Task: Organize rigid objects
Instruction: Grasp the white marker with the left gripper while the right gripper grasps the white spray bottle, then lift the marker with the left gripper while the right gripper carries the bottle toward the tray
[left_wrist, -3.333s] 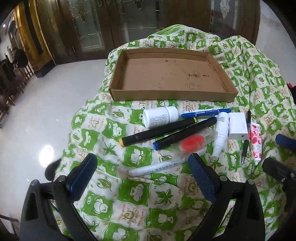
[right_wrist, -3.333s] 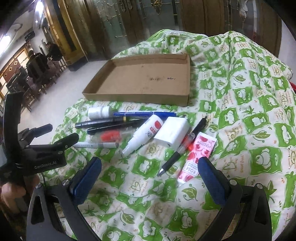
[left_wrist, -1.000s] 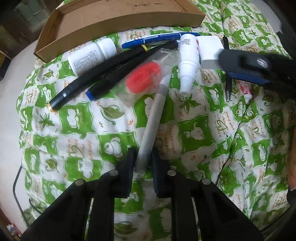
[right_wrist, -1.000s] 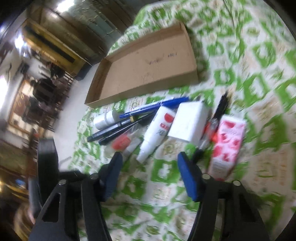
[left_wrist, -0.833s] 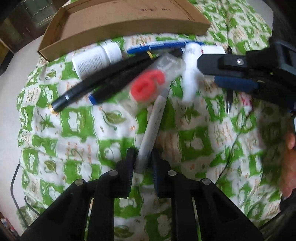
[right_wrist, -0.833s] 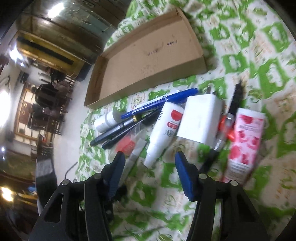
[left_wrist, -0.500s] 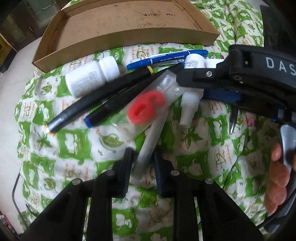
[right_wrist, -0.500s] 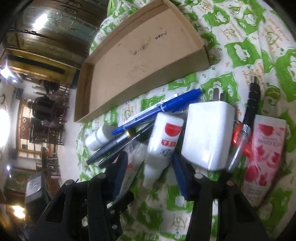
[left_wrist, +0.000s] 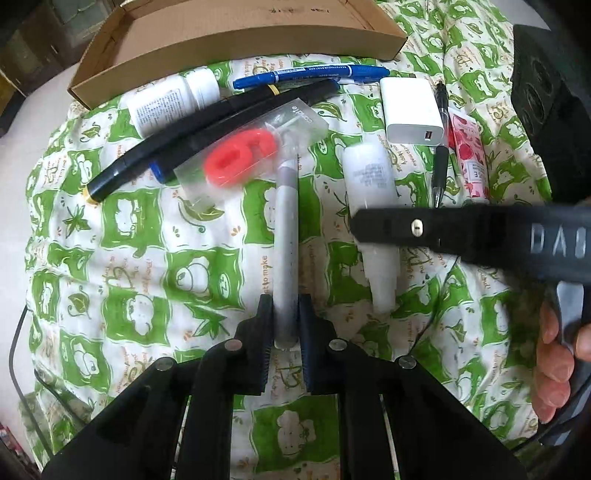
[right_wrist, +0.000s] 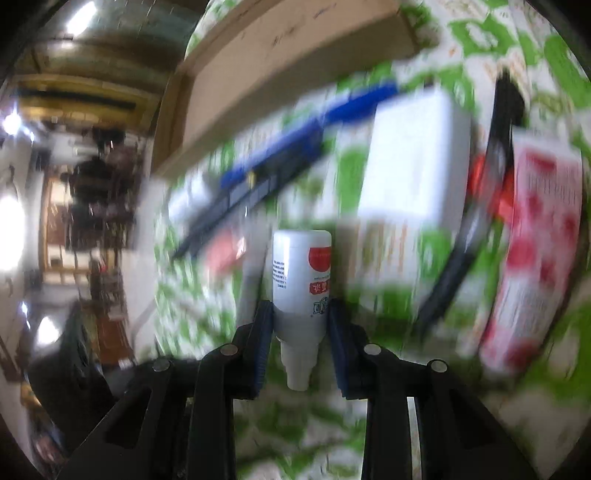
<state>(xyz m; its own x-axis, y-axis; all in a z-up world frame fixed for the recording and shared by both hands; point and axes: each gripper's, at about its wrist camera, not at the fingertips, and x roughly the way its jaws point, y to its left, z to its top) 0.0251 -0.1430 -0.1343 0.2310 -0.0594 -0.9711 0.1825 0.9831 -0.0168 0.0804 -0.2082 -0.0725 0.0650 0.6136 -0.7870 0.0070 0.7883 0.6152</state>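
Now both pairs of jaws have just closed on their picks. The left gripper (left_wrist: 284, 317) pinches the near end of a grey marker (left_wrist: 285, 236), whose far tip runs ahead under a clear packet holding a red part (left_wrist: 243, 147). The right gripper (right_wrist: 300, 325) has narrowed onto a white dropper bottle (right_wrist: 301, 277), nozzle pointing back between the jaws. A second ago both were only straddling them. The cardboard tray (left_wrist: 236, 40) beyond the jaws, on the green patterned cloth (left_wrist: 147, 258), likely receives them next.
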